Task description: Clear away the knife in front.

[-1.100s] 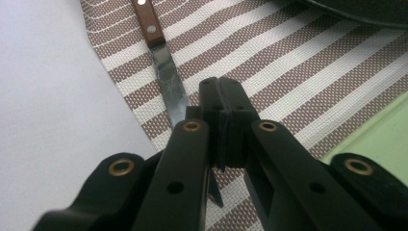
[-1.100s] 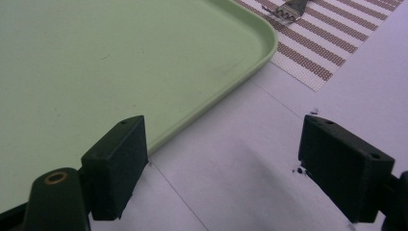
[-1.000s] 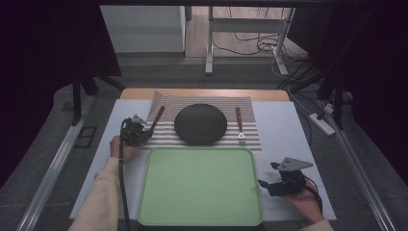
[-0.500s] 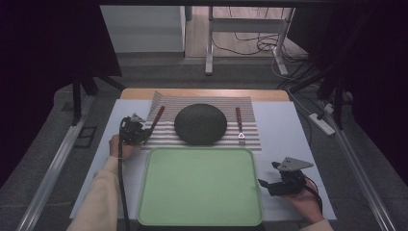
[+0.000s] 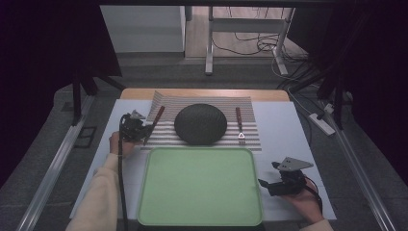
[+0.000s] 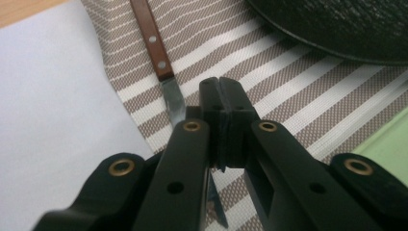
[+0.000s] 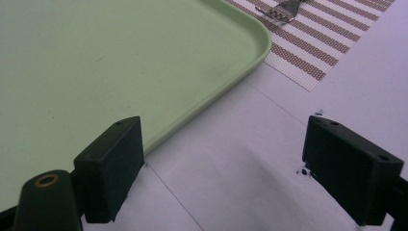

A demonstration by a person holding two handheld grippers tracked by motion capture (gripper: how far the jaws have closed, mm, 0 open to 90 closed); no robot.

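Left gripper view: left hand-held gripper [image 6: 222, 122] hides knife [image 6: 163, 72] blade.

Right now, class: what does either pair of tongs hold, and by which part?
Nothing: left tongs shut empty over the knife, right tongs open.

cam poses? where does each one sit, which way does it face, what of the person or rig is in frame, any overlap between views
High view: above the person's side, looking forward and down at green tray, dark plate, both forearms.
Left gripper view: on left gripper, jaws closed, facing knife on striped mat.
Right gripper view: on right gripper, jaws open, facing the tray corner and fork.
Shared: tray, mat.
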